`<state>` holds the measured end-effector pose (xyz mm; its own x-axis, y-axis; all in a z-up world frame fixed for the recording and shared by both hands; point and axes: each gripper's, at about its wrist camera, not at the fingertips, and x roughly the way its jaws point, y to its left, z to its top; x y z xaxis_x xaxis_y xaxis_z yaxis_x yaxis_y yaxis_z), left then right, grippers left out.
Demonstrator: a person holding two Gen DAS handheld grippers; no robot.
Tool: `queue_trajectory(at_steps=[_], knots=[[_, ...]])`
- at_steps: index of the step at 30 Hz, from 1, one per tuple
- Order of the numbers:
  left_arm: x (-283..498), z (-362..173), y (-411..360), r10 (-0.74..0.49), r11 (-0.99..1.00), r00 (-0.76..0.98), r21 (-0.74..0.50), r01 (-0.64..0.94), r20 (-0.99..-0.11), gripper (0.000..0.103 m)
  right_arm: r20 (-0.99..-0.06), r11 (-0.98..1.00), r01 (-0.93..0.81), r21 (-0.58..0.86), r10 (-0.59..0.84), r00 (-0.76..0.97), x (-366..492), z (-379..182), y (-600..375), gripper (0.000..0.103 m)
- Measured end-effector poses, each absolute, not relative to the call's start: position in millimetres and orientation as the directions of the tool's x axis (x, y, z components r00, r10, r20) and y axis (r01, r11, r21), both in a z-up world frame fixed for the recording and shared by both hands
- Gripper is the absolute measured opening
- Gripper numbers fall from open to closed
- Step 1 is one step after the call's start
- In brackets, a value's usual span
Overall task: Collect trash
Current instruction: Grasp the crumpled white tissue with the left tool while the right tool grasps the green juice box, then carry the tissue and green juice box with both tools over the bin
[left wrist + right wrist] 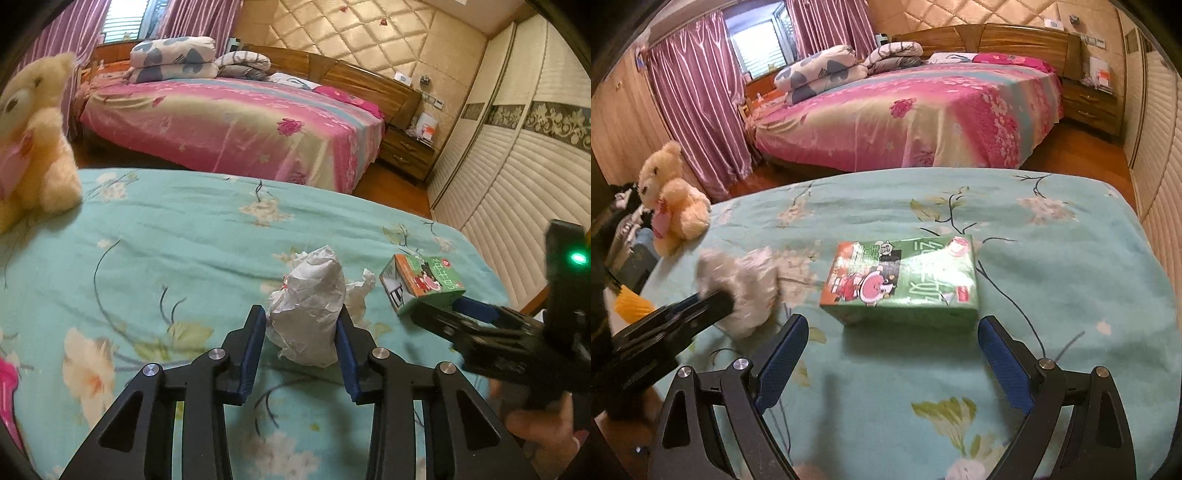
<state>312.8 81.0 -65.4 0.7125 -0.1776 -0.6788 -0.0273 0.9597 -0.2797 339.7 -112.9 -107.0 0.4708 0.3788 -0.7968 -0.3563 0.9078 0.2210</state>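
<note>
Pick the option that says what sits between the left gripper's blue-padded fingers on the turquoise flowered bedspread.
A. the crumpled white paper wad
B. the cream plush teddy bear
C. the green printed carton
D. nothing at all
A: in the left wrist view the crumpled white paper wad fills the gap of the left gripper, its blue pads against the wad's sides.

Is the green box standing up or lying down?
Lying down. The green box rests flat on the blue flowered bedsheet, its printed face turned up.
</note>
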Motion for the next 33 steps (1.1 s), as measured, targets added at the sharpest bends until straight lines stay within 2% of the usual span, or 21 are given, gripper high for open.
queue_trajectory(at_steps=[10,22,33], knots=[[296,-63,73,-0.178,0.962,0.707,-0.271,-0.020,-0.685,0.035,-0.775,0.909,-0.342,0.237,0.389,0.498,342,-106,-123,0.091],[274,-57,41,-0.239,0.956,0.694,-0.290,0.046,-0.679,0.035,-0.729,0.897,-0.310,0.316,0.439,0.526,286,-84,-178,0.090],[251,-47,-9,-0.315,0.945,0.668,-0.287,0.157,-0.674,0.035,-0.706,0.910,-0.220,0.351,0.411,0.576,235,-71,-242,0.090]])
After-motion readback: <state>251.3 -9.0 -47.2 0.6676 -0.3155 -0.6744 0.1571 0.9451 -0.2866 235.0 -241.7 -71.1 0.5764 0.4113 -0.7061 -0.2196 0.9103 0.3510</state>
